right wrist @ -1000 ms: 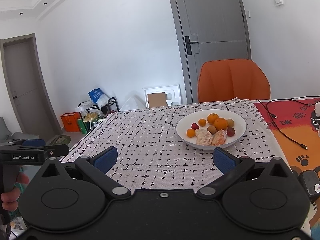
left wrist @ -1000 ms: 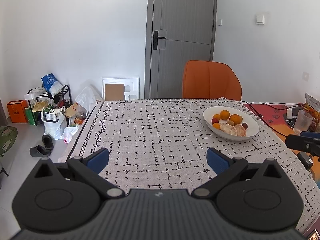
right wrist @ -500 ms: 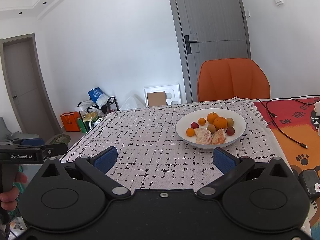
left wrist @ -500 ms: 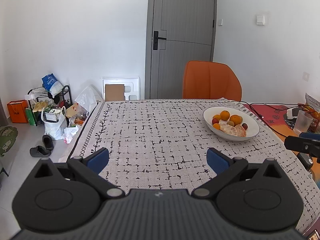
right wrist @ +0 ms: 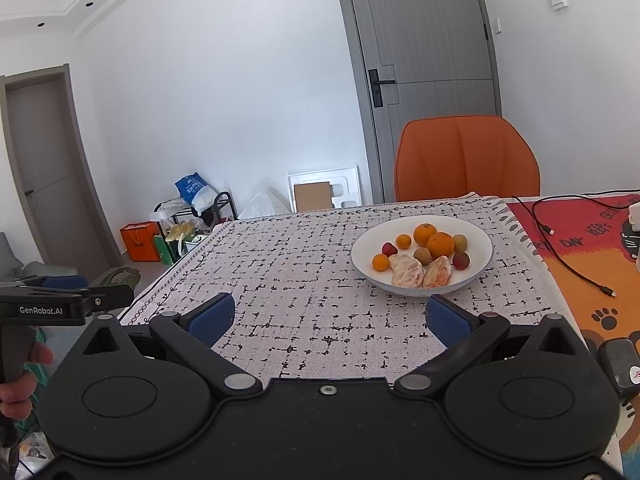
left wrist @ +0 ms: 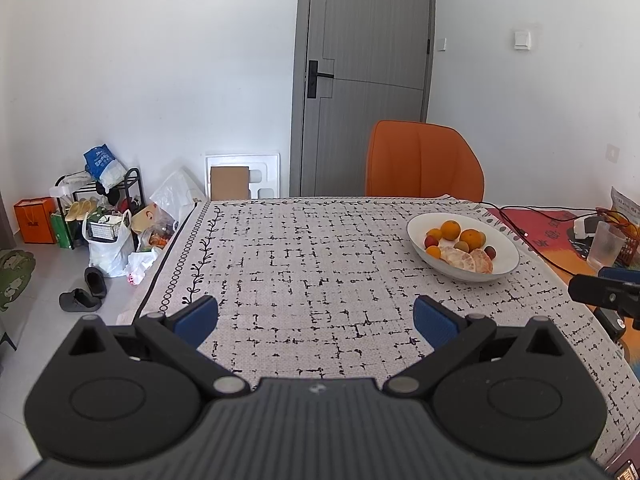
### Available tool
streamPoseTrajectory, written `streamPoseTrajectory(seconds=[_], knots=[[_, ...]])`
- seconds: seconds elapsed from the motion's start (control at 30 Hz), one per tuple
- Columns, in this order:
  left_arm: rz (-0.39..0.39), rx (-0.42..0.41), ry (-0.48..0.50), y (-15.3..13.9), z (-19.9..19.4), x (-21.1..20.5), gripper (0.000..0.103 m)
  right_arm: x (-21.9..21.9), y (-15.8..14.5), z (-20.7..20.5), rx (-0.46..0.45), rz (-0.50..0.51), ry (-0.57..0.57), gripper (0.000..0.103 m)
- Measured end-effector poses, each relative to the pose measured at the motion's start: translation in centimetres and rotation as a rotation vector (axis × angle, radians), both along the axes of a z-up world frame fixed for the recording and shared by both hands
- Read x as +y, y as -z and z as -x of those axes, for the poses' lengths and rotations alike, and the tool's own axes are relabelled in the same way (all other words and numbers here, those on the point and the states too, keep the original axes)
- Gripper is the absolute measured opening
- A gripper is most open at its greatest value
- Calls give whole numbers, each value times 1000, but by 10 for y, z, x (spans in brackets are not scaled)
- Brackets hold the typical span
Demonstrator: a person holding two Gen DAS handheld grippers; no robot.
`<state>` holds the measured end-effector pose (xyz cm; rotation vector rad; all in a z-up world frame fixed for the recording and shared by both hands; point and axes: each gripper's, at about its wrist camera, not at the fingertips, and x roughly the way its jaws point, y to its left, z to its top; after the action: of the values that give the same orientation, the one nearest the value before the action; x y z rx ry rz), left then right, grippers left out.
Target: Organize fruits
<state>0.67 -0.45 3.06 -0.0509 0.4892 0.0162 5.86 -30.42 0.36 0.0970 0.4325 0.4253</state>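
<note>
All the fruit point(right wrist: 421, 256) sits in the white bowl point(right wrist: 480, 264) on the table's point(right wrist: 304, 280) far right. Both tongs, left point(left wrist: 316, 322) and right point(right wrist: 326, 320), gape empty nearby; gathered already or awaiting sorting, seemingly either.

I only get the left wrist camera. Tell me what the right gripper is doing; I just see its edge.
Observer: The right gripper is open and empty, blue pads spread above the grey patterned tablecloth, short of the white bowl of fruit.
Operator: Report who holds my gripper.
Observer: A hand wraps the handle below the left gripper, whose side reads GenRobot.AI.
Operator: Describe the mat beside the bowl.
Observer: The orange mat carries a black paw print close to the right gripper.
</note>
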Motion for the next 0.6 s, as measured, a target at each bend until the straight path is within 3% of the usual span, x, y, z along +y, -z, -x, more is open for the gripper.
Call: streamPoseTrajectory(seconds=[0.6], knots=[[0, 1, 10, 2, -1, -3, 103, 0, 4, -1, 13, 8, 3, 103]])
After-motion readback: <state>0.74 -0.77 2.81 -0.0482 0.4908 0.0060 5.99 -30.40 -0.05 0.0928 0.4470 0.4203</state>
